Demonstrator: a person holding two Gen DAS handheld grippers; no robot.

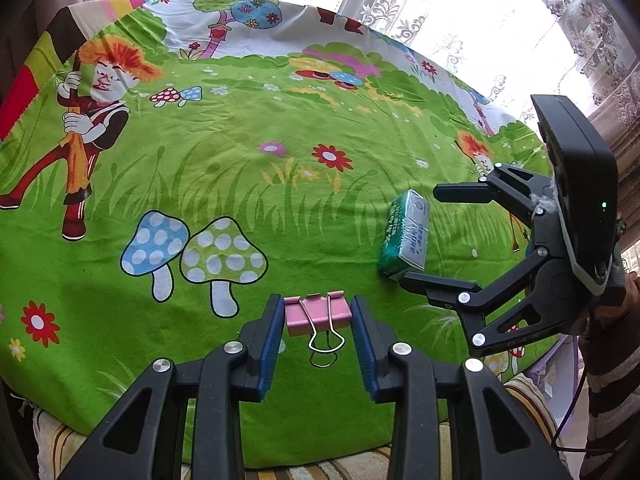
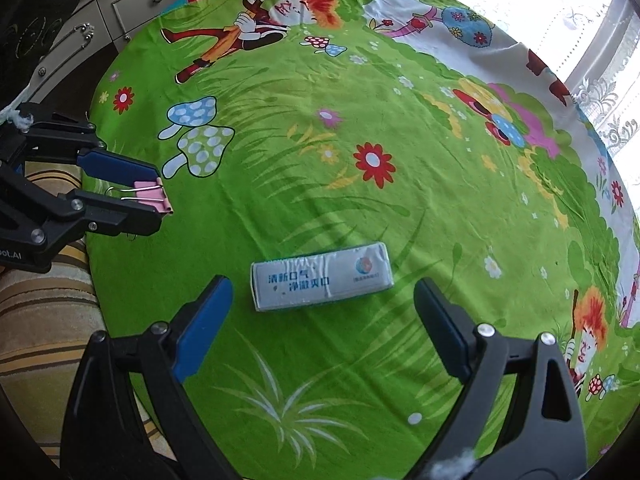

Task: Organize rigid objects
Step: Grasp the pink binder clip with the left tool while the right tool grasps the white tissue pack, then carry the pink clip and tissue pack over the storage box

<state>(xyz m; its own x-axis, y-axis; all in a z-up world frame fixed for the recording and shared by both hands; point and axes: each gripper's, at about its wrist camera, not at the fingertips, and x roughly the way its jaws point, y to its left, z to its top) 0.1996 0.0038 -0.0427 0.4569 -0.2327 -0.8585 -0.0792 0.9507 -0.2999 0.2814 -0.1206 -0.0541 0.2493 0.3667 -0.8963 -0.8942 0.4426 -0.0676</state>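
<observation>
The left gripper (image 1: 318,320) is clamped on a pink binder clip (image 1: 317,314), its two blue pads pressing on the clip's short ends so that the clip spans the gap between the fingertips. The clip's wire handles (image 1: 326,338) hang down from it toward the cloth, just behind the pads, and their shadow falls on the green directly under the gripper. From the right wrist camera the same gripper (image 2: 160,196) shows out to the left, with the clip (image 2: 154,196) sticking out at its tip above the near edge of the tablecloth (image 2: 400,220). The right gripper (image 2: 324,308) has its jaws standing wide and holds nothing; its pads touch nothing. A small pack with a white printed face and green sides (image 2: 322,282) lies flat on the cloth just ahead of that gripper, lengthwise across the gap between the two fingertips and a little beyond them. In the left wrist view the pack (image 1: 405,236) lies ahead and to the right of the left gripper, with the right gripper (image 1: 428,236) reaching in from the right, one finger beyond the pack and the other nearer than it. A person's sleeve (image 1: 608,380) shows behind that gripper at the right edge.
</observation>
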